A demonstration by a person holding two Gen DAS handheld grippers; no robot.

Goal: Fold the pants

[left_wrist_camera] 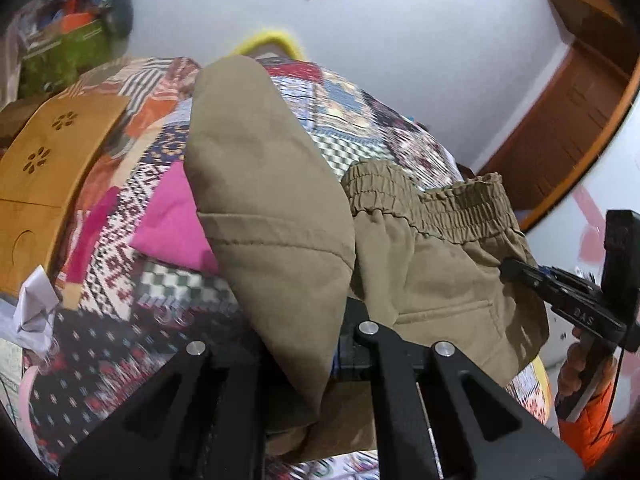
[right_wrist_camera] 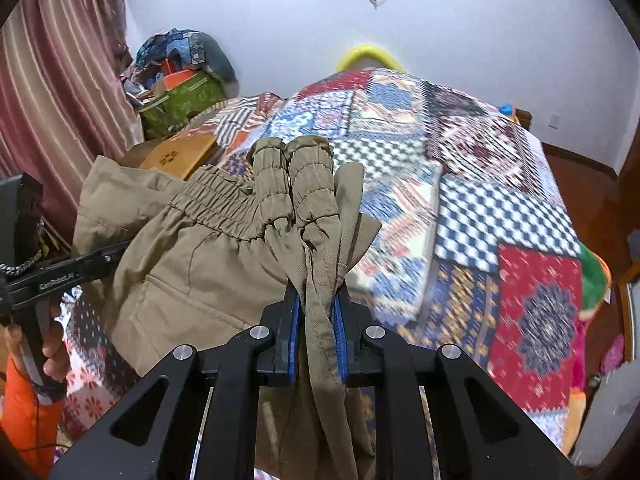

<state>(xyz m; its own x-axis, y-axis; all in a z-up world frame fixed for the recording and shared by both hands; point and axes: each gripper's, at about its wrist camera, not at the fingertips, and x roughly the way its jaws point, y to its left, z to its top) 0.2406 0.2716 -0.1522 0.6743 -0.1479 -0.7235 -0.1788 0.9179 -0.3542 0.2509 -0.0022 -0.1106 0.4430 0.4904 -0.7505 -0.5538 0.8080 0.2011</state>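
The pants (right_wrist_camera: 224, 248) hung above the bed (right_wrist_camera: 472, 208), gathered between the jaws of the right gripper (right_wrist_camera: 316, 312), with the waistband (right_wrist_camera: 280, 184) bunched just beyond them and the rest spreading to their left. The left gripper (right_wrist_camera: 116, 256) met the fabric at that far left edge. In the left wrist view a pant leg (left_wrist_camera: 256, 200) draped forward over the jaws, the waistband lying to their right. A wooden board (left_wrist_camera: 52, 168) lay well left of them, with a heap of bags (right_wrist_camera: 180, 80) behind it against the wall (right_wrist_camera: 460, 20).

Khaki pants (right_wrist_camera: 192, 256), elastic waistband bunched, hang above the bed.
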